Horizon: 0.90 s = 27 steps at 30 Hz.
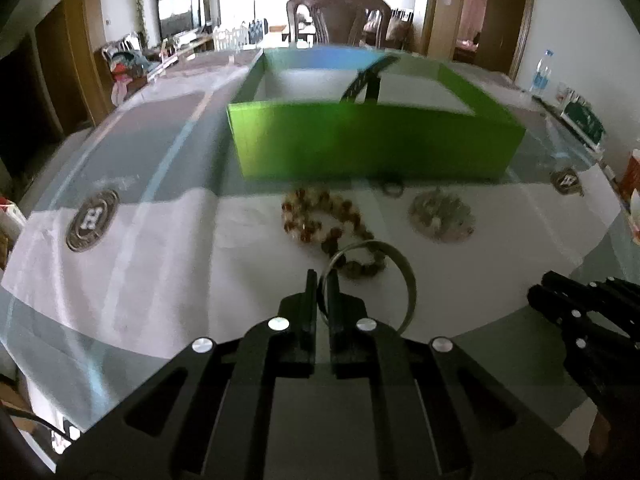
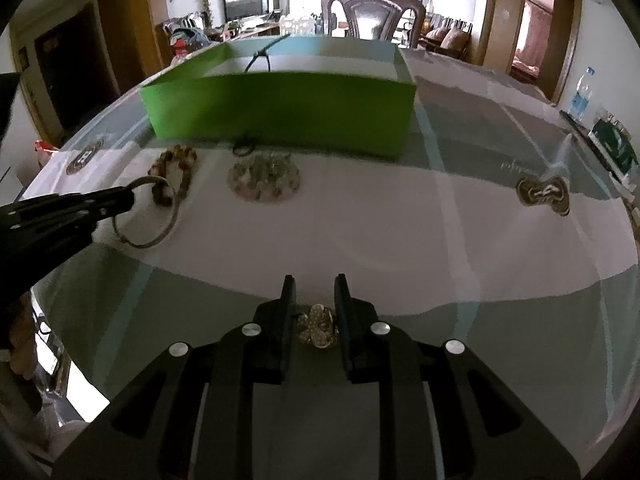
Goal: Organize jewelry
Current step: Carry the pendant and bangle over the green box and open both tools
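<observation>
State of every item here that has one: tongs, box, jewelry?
Left tongs: shut on bangle, lifted.
Right tongs: shut on brooch.
Box: open, a dark item inside.
Bead bracelet: loose on table.
Pale bracelet: on table.
Small ring: by box front.

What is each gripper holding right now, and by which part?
The left gripper pinches the bangle by its rim. The right gripper holds a small gold ornament across its sides, deep between the fingers.
</observation>
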Tool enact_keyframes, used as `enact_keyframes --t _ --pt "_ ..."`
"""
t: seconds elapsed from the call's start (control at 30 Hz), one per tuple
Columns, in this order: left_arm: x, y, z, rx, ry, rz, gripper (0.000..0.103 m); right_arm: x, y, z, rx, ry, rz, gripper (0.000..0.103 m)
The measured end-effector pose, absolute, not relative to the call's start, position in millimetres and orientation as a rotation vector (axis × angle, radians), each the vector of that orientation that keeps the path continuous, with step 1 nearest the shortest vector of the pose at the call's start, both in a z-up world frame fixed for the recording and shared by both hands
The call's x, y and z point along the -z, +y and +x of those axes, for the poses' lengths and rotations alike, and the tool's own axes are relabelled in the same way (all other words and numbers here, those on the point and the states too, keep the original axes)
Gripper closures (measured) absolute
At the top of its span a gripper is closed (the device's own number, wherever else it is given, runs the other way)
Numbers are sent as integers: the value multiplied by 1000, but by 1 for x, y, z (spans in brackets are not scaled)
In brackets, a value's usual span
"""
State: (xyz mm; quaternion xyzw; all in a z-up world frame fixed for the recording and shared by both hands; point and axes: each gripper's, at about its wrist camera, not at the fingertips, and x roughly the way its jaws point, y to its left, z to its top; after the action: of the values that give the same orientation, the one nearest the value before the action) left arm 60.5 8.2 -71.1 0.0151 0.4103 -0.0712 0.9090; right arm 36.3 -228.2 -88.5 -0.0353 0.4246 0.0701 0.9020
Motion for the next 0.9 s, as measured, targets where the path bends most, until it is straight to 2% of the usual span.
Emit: enact_keyframes --t 0.23,0.53,0.77,0.9 --pt "38 25 58 168 788 -2 98 55 -229 47 -164 802 -63 83" --pt "-24 40 91 156 695 -11 98 -22 -226 90 -232 650 -35 83" --pt "-41 37 139 151 718 -27 98 -39 -222 145 -283 694 26 83" --pt "-33 27 178 116 748 -2 98 -24 -212 185 -253 760 8 83"
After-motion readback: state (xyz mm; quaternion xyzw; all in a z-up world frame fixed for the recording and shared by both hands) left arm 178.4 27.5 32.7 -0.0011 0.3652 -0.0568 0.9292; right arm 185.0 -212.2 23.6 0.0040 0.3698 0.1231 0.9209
